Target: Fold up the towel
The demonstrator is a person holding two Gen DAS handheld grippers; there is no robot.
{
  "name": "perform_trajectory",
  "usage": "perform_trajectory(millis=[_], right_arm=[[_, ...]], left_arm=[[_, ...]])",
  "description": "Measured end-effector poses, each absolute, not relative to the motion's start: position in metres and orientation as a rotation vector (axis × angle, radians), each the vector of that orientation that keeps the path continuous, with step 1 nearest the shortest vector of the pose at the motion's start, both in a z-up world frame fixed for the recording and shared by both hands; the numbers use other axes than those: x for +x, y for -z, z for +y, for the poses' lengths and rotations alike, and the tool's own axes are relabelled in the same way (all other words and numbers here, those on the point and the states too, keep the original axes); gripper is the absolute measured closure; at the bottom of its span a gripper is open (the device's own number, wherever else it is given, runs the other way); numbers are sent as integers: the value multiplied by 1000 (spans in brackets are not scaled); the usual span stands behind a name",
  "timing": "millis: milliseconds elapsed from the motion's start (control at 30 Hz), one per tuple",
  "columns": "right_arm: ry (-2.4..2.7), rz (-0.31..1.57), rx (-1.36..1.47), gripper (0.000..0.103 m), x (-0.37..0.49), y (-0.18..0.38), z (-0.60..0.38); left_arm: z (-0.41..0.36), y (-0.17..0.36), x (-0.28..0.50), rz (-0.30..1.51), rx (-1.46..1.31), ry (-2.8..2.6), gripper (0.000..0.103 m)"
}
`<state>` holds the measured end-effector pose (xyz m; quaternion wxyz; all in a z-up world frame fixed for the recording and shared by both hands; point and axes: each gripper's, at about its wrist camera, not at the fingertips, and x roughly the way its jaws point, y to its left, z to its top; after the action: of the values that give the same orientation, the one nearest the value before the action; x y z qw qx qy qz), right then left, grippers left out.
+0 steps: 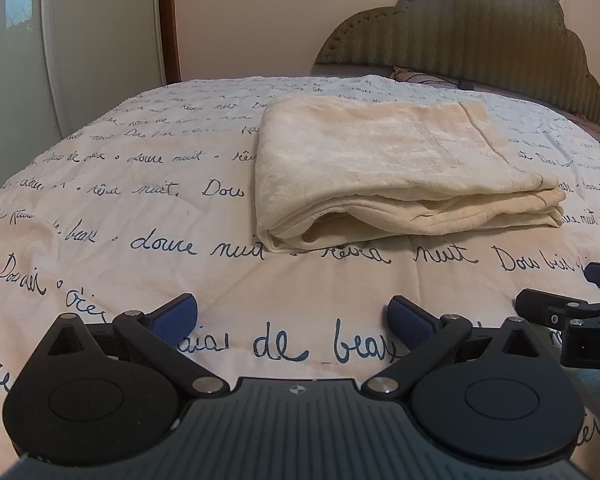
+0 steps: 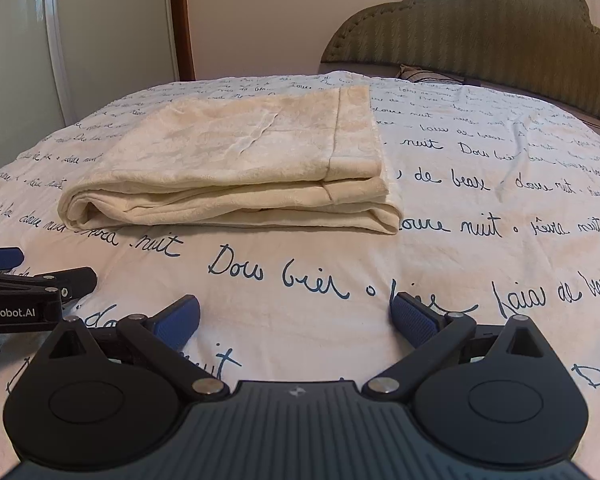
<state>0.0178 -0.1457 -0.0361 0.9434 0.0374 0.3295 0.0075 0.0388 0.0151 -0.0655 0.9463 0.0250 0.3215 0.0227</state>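
Note:
A cream towel [image 1: 384, 160] lies folded in several layers on the bed, its layered edge facing me. In the right wrist view the same towel [image 2: 236, 160] sits left of centre. My left gripper [image 1: 292, 320] is open, its blue pads wide apart, a short way in front of the towel and touching nothing. Beside it, my right gripper [image 2: 296, 318] is open too and holds nothing. Each gripper shows at the edge of the other's view: the right gripper [image 1: 572, 300], the left gripper [image 2: 28, 276].
The bed carries a white quilt [image 1: 120, 220] printed with dark blue handwriting. A green padded headboard [image 1: 480, 36] stands at the back right, with a pillow [image 2: 424, 74] below it. A white door [image 1: 16, 60] and brown frame [image 1: 170, 20] are at the left.

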Motion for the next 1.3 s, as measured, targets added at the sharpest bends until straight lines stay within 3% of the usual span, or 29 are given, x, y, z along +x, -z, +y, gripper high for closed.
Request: perform_trajectory(millis=[1300], right_arm=[[-18, 673, 83, 0, 18, 36, -147]], left_arm=[[17, 65, 40, 659, 32, -43, 0]])
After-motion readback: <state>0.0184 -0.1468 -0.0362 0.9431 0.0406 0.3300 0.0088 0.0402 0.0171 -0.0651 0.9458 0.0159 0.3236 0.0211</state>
